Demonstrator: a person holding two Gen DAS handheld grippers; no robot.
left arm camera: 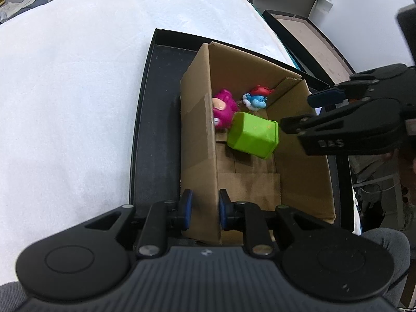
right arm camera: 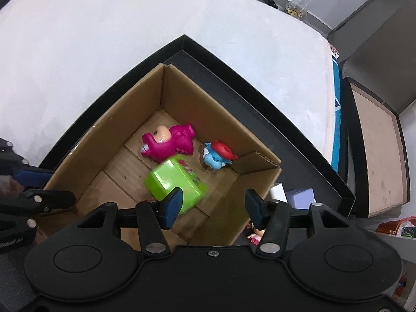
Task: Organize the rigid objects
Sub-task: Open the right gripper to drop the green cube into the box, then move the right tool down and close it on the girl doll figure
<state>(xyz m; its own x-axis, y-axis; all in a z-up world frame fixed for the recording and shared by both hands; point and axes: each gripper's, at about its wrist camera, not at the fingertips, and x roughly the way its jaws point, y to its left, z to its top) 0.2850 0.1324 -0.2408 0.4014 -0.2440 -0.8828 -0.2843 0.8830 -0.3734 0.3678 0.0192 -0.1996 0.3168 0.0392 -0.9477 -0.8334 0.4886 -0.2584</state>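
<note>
An open cardboard box (left arm camera: 197,130) (right arm camera: 182,98) stands inside a shallow black tray (left arm camera: 156,130) (right arm camera: 299,156). On its floor lie a pink toy figure (left arm camera: 223,111) (right arm camera: 169,145) and a small blue figure with a red hat (left arm camera: 256,98) (right arm camera: 217,156). A lime-green box (left arm camera: 253,135) (right arm camera: 176,179) sits tilted in the carton beside them, blurred in the right wrist view. My left gripper (left arm camera: 205,209) (right arm camera: 39,186) is shut on the carton's near side wall. My right gripper (right arm camera: 213,206) (left arm camera: 299,111) hovers over the carton, open, with no pad touching the green box.
A white cloth (left arm camera: 65,91) covers the table around the tray. Small white and lavender boxes (right arm camera: 299,195) and a little doll (right arm camera: 256,235) lie in the tray beside the carton. A brown-lined black box (right arm camera: 377,156) stands off the table's right side.
</note>
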